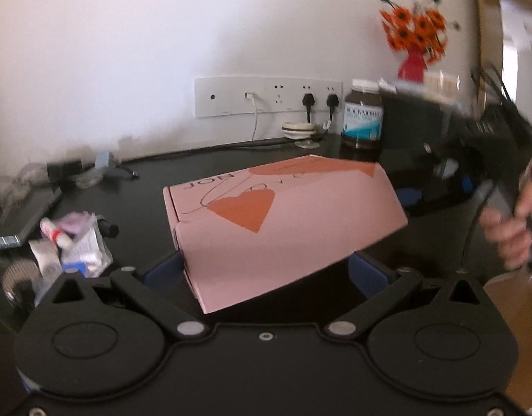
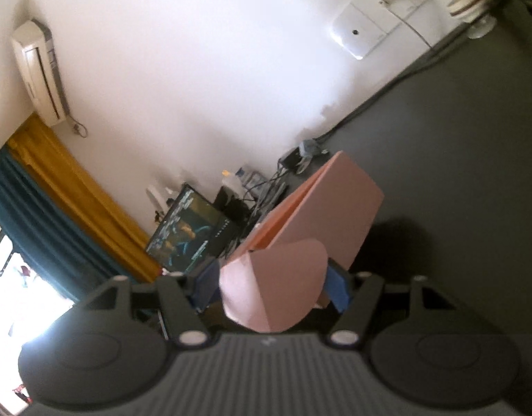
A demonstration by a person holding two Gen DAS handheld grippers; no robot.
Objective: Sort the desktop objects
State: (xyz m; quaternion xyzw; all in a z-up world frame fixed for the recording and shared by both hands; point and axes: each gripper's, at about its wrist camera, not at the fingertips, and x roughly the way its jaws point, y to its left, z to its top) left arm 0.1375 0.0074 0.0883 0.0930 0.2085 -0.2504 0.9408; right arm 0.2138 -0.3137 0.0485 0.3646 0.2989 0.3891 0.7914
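While both grippers, left (image 1: 266,270) and right (image 2: 271,286), clamped the tilted pink box (image 1: 283,222), a supplement jar (image 1: 363,118) stood at one o'clock.

the right tongs (image 2: 271,286) grip a rounded flap of the pink box (image 2: 331,201), blue pads on either side of it. the box hangs tilted above the dark counter (image 2: 456,145), a monitor (image 2: 189,232) behind.

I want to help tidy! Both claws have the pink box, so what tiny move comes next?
Probably level the box and lower it to the desk. It hangs tilted, the left claw and right claw gripping opposite ends.
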